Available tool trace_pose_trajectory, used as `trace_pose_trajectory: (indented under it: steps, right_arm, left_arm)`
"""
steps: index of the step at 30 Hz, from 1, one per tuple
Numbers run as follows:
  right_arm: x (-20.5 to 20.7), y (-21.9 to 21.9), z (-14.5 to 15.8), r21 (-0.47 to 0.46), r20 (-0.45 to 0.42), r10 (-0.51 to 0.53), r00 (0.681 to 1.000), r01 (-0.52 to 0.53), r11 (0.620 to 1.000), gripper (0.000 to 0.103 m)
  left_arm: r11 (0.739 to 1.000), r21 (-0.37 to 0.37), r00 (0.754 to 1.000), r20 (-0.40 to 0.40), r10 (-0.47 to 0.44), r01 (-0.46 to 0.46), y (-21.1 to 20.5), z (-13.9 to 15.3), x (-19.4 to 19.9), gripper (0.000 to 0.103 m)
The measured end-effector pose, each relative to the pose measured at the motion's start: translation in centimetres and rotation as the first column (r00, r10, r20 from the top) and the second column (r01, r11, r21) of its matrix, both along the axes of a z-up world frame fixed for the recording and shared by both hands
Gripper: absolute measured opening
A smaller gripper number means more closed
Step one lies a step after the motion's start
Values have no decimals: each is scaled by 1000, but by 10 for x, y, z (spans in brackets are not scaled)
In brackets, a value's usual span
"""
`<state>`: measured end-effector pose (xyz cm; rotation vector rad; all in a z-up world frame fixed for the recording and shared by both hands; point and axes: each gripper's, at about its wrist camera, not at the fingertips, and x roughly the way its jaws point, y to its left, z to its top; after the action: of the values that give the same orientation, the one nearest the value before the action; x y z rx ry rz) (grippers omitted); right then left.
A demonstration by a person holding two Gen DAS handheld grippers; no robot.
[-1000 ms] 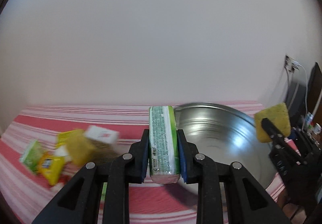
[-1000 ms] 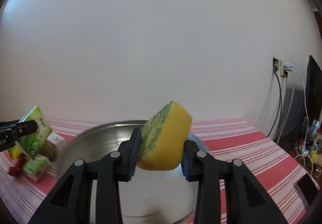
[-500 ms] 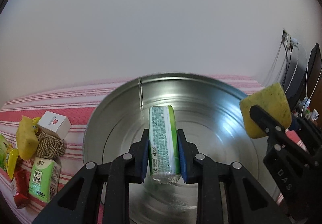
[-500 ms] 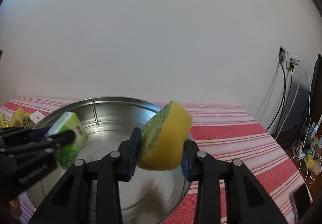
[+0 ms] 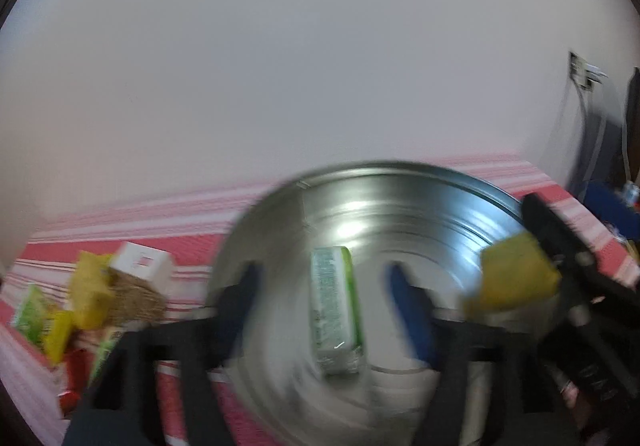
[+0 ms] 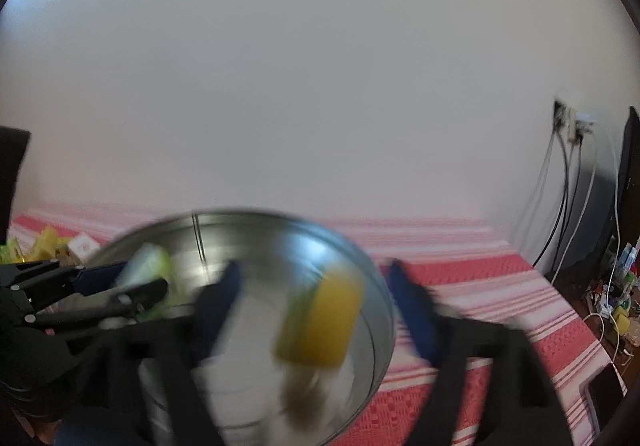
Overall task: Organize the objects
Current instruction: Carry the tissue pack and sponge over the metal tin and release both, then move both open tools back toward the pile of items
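A large metal bowl (image 5: 400, 213) stands on the red striped cloth. My left gripper (image 5: 320, 274) hangs over it with its jaws opening. The green and white pack (image 5: 336, 318) is loose between the spread fingers, touching neither pad, blurred over the bowl's bottom. In the right wrist view my right gripper (image 6: 314, 274) is over the bowl (image 6: 240, 211) too, its jaws opening. The yellow sponge (image 6: 320, 322) is free of both pads and blurred inside the bowl. The sponge (image 5: 516, 278) also shows at the right of the left wrist view.
Left of the bowl lies a pile: a white box (image 5: 140, 262), another yellow sponge (image 5: 88, 286), a rope coil (image 5: 136, 298), green packs (image 5: 30, 314) and a red packet (image 5: 76, 370). A wall socket with cables (image 6: 568, 121) is at the far right.
Both grippers were shut on their loads over the bowl. Now both have spread their jaws, and the green pack and the yellow sponge have come free and dropped lower.
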<state>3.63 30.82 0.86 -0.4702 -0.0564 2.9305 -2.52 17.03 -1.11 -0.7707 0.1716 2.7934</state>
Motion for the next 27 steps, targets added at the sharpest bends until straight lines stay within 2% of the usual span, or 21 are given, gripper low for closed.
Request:
trace_pose_trajectory:
  steps: [2,4,8,14,19,27]
  right_arm:
    - [8,0,5,4,-59,-13,998,13,1000,94]
    - [15,4,8,-13,-109,-44,993,43,999,100]
    - [20,9,10,-23,-156,-105,982,102,994,100]
    - [20,19,9,-73,-149,-162,975,152,986,100]
    - [24,27,9,-125,-153,-223,963,205,971,100]
    - [36,11,12,-115,-162,-266,950,249,962,100]
  left_arm:
    - [999,29,999,-38,28,-26,-7,3,1,91]
    - [998,55,998,-48,34,-31,-14,7,6,91]
    - [994,59,993,-75,92,-88,-29,8,11,91]
    - [986,66,983,-88,160,-154,-57,9,23,91]
    - [982,65,979,-95,180,-175,-79,7,30,91]
    - [970,38,965,-99,241,-238,-115,0,31,91]
